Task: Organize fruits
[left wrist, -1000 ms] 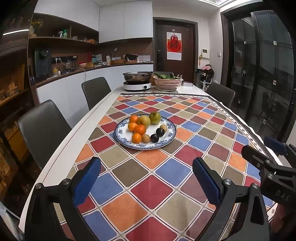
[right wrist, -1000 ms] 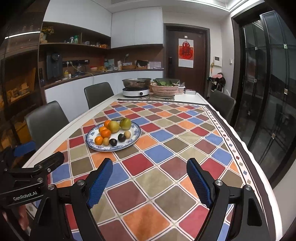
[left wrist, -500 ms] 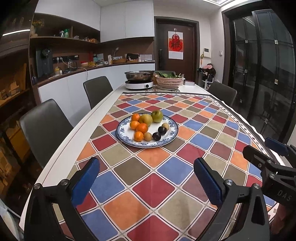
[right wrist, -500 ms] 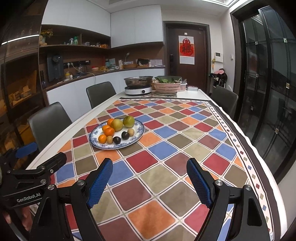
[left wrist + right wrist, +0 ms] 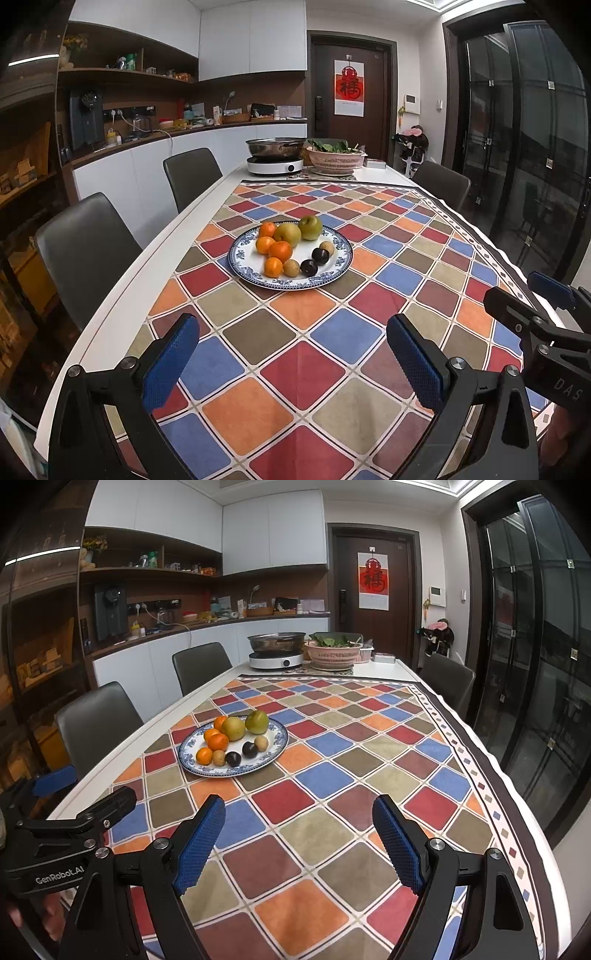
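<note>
Sitting on the checked tablecloth [image 5: 303,373] of a long white table [image 5: 122,295]: a blue-and-white plate [image 5: 332,275], taken here as the landmark. Lying on the plate: four oranges [image 5: 280,251] crowding its left half, a yellow-green pear [image 5: 287,233] and a green apple [image 5: 309,227] at its far edge touching each other, two dark plums [image 5: 308,267] near its middle and front, and two small tan fruits [image 5: 291,267], one at the front between an orange and a plum, one [image 5: 327,247] toward the right rim.

Hovering well short of the plate, on the near side: the left gripper [image 5: 293,360], jaws standing wide apart, blue pads [image 5: 171,363] bare, nothing between them but cloth. Hovering near of the plate and off to its right: the right gripper [image 5: 299,834], likewise spread wide, pads [image 5: 397,843] touching nothing. Showing at the lower edges of both views: bits of a person's hands, gripping the black handles.

Standing well beyond the plate at the far end of the table: a steel pot [image 5: 276,146] on a white induction cooker [image 5: 275,165], and just beside it a pink basket [image 5: 334,160] of greens. Lining the table left of the plate: two dark chairs [image 5: 86,251].
</note>
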`<state>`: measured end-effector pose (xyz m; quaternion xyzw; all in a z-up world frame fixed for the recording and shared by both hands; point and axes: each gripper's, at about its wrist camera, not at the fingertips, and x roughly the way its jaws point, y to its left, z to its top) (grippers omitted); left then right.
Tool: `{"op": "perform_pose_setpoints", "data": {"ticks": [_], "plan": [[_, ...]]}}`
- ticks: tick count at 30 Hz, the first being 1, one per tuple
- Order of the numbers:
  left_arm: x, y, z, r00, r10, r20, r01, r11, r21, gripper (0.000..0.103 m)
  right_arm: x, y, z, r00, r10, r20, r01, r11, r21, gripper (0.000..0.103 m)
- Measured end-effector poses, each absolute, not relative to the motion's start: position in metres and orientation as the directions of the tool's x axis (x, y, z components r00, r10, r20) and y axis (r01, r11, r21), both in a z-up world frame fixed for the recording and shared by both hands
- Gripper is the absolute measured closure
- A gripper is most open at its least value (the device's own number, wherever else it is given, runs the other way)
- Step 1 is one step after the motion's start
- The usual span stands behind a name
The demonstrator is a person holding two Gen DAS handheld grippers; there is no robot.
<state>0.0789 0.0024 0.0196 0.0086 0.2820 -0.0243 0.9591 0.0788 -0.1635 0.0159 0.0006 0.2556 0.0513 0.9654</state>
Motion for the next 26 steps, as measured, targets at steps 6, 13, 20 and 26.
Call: {"op": "perform_pose_setpoints", "data": {"ticks": [6, 13, 20, 26], "plan": [[0.0789, 0.0024, 0.0194, 0.841, -0.04, -0.54, 0.051, 0.999, 0.005, 0.0, 0.0785, -0.1631, 0.0161, 0.865, 0.099, -0.493, -0.098, 0.995, 0.027, 0.021], [0.0788, 0.0025, 0.0191, 0.841, -0.038, -0.54, 0.048, 0.999, 0.003, 0.0, 0.0781, -0.1633, 0.0159, 0.863, 0.1, -0.495, -0.099, 0.995, 0.027, 0.021], [0.0789, 0.0037, 0.0173, 0.84, -0.042, -0.541, 0.05, 0.999, 0.001, 0.0, 0.0777, -0.1636, 0.0157, 0.864, 0.099, -0.493, -0.1, 0.995, 0.025, 0.021], [0.0789, 0.0041, 0.0166, 0.839, -0.043, -0.542, 0.052, 0.999, 0.0, 0.0, 0.0781, -0.1635, 0.0152, 0.863, 0.098, -0.496, -0.099, 0.995, 0.024, 0.021]]}}
